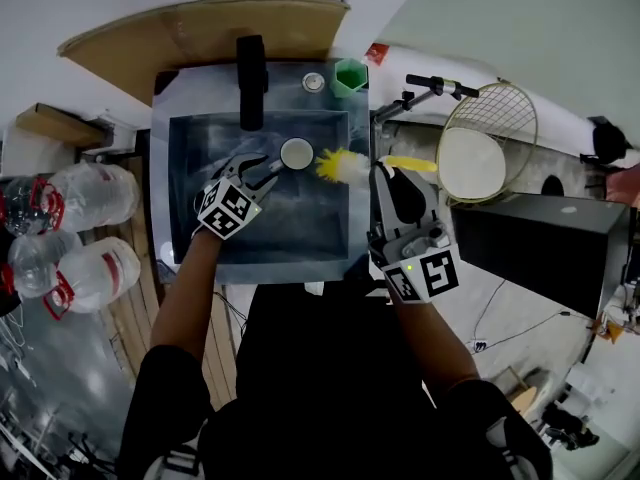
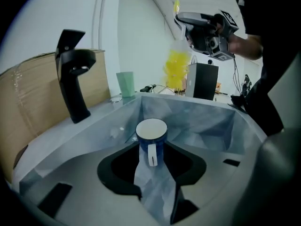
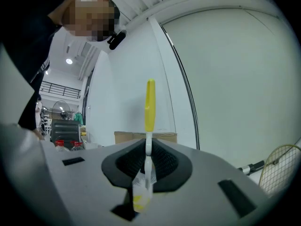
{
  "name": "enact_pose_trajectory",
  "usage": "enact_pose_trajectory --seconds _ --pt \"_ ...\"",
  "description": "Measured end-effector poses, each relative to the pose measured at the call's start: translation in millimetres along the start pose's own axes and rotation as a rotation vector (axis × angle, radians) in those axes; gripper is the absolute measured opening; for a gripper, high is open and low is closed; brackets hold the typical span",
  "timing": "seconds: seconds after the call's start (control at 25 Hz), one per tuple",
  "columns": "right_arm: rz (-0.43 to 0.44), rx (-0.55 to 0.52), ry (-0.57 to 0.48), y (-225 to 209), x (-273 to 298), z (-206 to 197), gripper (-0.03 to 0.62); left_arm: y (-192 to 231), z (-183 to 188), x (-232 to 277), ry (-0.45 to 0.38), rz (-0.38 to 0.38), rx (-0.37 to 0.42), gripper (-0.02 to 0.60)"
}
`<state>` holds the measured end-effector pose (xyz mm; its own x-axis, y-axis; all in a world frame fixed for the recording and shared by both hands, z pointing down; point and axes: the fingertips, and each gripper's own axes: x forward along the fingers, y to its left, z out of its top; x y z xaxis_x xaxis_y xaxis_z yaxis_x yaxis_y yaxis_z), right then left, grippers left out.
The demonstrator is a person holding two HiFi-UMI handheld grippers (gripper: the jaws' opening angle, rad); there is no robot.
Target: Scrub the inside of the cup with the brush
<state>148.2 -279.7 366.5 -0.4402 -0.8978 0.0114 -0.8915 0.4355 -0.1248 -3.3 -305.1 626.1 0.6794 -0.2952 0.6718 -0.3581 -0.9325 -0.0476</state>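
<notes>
Cup (image 1: 297,153) upright in the sink (image 1: 160,198), near the basin's back wall and a little right of its middle. It is a blue mug with a round white inside and a white loop handle that faces the left hand-held gripper (image 1: 272,168). Nothing shows inside it.

The sink is a square grey-blue basin with a dull, mottled sheen and a flat rim. A slab of brown cardboard (image 1: 200,38) stands behind its back edge. A matte black faucet (image 1: 251,78) rises from the back rim, left of the cup. A round string racket (image 1: 490,138) lies beyond the sink's right edge. Clear plastic bottles (image 1: 80,198) with red handles lie off its left edge.

The left hand-held gripper reaches over the basin with jaws spread wide, the cup between them untouched. The right hand-held gripper (image 1: 393,183) is clamped on the brush (image 1: 335,166) at its thin white stem. The brush's fluffy yellow bristles hang in the air just right of the cup. A pale green tumbler (image 1: 350,76) sits at the rim's back right corner.
</notes>
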Motion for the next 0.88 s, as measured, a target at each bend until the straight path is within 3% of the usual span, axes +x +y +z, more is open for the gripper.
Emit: enact_pose_trajectory --seconds 0.44,0.68,0.88 --pt "0.092 0.021 0.006 -3.9 48.7 -22.0 0.049 -3.2 -28.3 38.0 0.047 -0.002 -0.030 0.167" --pt "0.097 0.038 0.008 -5.5 61.8 -30.4 0.049 -1.8 -32.7 40.1 0.020 0.018 -0.064 0.078" --pt "0.116 0.042 0.016 -0.6 71.9 -38.3 0.049 -1.0 -33.7 39.2 0.002 0.018 -0.088 0.071"
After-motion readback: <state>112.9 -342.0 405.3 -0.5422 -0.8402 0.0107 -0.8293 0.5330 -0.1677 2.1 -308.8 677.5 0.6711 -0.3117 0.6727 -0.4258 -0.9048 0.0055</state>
